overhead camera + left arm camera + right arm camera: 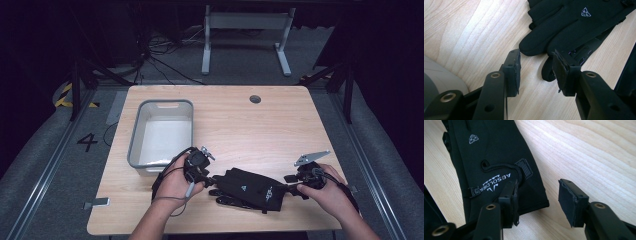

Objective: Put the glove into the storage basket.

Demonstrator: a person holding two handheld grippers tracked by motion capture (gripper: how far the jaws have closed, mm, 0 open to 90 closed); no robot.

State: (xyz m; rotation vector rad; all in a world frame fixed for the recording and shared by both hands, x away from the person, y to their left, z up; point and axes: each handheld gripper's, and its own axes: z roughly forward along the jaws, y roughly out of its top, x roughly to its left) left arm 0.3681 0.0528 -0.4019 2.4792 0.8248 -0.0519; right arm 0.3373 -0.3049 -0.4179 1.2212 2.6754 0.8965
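Nothing is gripped yet, and the likely job, judging by the layout, is moving the black gloves (249, 188) into the empty grey bin (134, 145) at ten o'clock. Left gripper (206, 179), jaws apart, faces the fingertips at six o'clock; right gripper (295, 183), jaws apart, straddles the cuff corner. Beyond the wooden table (280, 120) lies grey carpet, cables, and a white desk frame (245, 22) at twelve in a dark room.

Table (280, 125) is pale wood grain, gloves (250, 189) matt black cloth, bin (134, 140) smooth grey plastic.
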